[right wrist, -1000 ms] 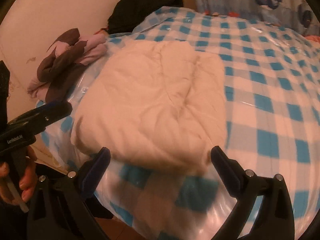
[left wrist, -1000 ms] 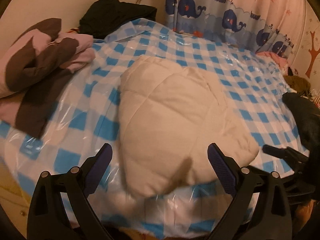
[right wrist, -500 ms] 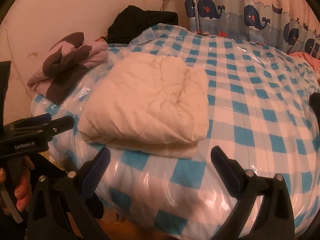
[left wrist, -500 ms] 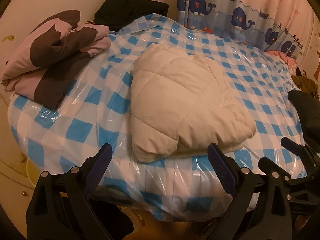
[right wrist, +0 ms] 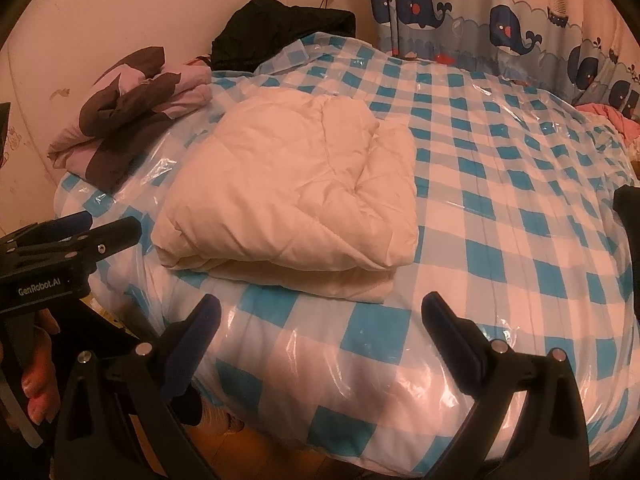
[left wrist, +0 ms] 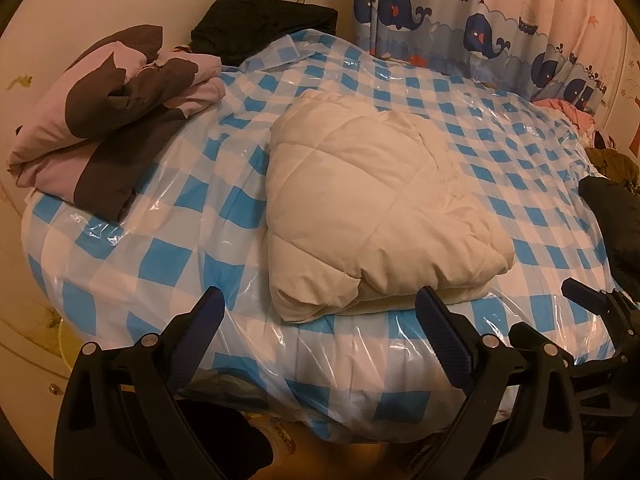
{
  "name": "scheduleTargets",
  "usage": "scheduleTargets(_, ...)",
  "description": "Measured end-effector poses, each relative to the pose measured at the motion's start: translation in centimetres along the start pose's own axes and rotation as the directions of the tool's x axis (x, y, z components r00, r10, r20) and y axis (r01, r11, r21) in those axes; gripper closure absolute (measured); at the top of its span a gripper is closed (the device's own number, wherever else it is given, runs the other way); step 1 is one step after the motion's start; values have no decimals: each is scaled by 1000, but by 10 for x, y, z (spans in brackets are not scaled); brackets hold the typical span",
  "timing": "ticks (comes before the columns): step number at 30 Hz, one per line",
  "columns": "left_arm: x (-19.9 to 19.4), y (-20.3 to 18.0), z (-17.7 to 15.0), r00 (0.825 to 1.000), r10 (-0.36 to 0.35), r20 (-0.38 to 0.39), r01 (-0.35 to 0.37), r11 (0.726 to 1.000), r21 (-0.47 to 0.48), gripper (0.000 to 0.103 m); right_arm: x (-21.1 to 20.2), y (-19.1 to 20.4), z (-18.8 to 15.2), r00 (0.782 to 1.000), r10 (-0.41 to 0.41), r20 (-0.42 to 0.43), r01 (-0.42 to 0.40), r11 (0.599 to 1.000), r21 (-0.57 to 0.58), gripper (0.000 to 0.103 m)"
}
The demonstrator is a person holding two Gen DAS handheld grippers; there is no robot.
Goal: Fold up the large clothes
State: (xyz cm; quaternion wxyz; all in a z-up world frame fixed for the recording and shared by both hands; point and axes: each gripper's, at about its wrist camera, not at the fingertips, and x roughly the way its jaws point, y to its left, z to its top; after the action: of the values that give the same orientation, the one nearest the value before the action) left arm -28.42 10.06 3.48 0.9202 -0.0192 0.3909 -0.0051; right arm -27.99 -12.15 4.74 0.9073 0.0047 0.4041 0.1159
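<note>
Coat (left wrist: pixel 372 216) (folded, seemingly) beyond gaping left claw (left wrist: pixel 320 320)

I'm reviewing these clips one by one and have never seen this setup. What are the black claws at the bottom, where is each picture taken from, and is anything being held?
There is no robot. A person holds a two-finger tool in each hand, with a camera looking along its fingers. One picture comes from the left gripper, the other from the right gripper. The left tool also shows at the side of the right view. Both stand open and hold nothing. On the blue-and-white checked bed under clear plastic lies a folded cream quilted coat. Near the wall sit a pink-and-brown bundle of clothing and a black garment. A whale-print curtain hangs behind.
</note>
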Motion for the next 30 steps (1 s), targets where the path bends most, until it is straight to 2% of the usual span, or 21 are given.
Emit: scheduleTargets(30,-1,0,0,1000,3,4,-3,1000,6,11,1,5,1,1000,7,-10,-7,1000,-2,7)
